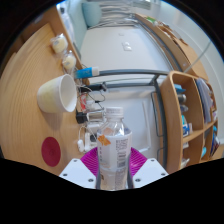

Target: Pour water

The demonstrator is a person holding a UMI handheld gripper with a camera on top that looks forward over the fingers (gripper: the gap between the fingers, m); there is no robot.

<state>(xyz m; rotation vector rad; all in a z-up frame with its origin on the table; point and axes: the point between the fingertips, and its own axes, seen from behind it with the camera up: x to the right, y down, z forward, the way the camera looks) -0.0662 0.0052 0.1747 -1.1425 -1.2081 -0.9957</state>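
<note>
Bottle (114, 150) is sitting right between the gripper (113, 172)'s two fingers, upright, clear plastic with a label around its middle, and both pink pads (92, 162) look pressed against its sides, so the jaws seem clenched on it. It's held above a wooden table (30, 70). A white cup (58, 93) lies a bit beyond and off to the side, seemingly tipped with its mouth facing the bottle, and a pink coaster (51, 150) sits closer. Risk-wise: if that cup really is on its side, water would just run across the table. Can't tell if the cap is on, either, and squeezing soft plastic could squirt it.
</note>
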